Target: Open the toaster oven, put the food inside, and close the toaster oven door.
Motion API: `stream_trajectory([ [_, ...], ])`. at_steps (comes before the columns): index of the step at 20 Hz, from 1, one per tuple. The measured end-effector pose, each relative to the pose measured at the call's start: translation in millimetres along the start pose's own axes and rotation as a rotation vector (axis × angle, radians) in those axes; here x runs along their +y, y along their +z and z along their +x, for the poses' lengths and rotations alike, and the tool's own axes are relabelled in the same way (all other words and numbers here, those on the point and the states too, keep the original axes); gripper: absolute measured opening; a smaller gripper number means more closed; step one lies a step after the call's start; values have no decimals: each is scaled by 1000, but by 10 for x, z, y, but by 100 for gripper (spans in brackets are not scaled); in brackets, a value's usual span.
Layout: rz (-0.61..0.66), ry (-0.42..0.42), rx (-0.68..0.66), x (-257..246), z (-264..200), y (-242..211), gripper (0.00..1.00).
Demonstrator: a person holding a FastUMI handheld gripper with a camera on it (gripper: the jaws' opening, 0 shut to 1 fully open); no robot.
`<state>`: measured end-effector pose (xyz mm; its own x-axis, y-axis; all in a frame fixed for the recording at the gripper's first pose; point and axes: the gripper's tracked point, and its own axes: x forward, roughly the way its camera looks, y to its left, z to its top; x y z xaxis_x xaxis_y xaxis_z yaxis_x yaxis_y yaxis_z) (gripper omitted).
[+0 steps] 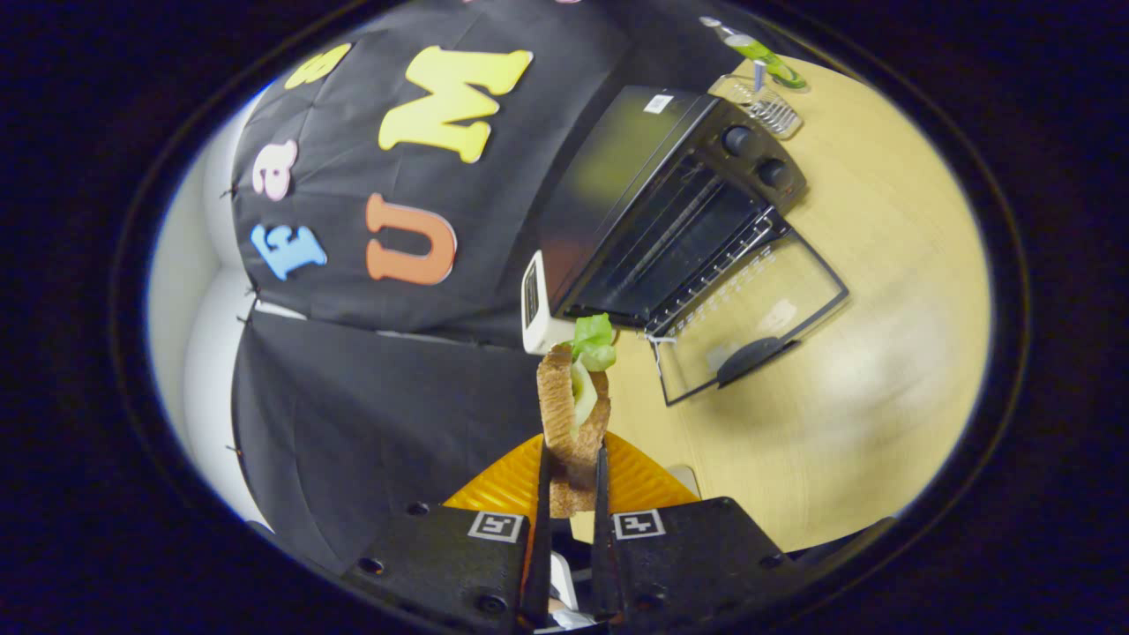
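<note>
Jaws point(571, 476) pinching the sandwich point(571, 414) upright above the orange plate point(512, 481), with the open toaster oven point(679, 220) beyond and to the right, door point(750, 317) lying flat on the table point(882, 335).

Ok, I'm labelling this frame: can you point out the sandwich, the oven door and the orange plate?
sandwich point(569, 414): gripper view, bread side, pinched between the tool's fingers.
oven door point(776, 300): gripper view, glass pane, door lying open.
orange plate point(498, 485): gripper view, ribbed part beside the fingers.
</note>
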<state>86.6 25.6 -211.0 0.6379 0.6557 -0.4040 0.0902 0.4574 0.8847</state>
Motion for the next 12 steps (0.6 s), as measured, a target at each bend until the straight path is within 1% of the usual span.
stream_trajectory([
  [4,83,0,-138,-277,276,525,24],
  [8,194,17,-207,-550,561,781,24],
  [10,208,22,-243,-630,685,907,24],
  [12,187,9,-270,-723,831,1007,23],
])
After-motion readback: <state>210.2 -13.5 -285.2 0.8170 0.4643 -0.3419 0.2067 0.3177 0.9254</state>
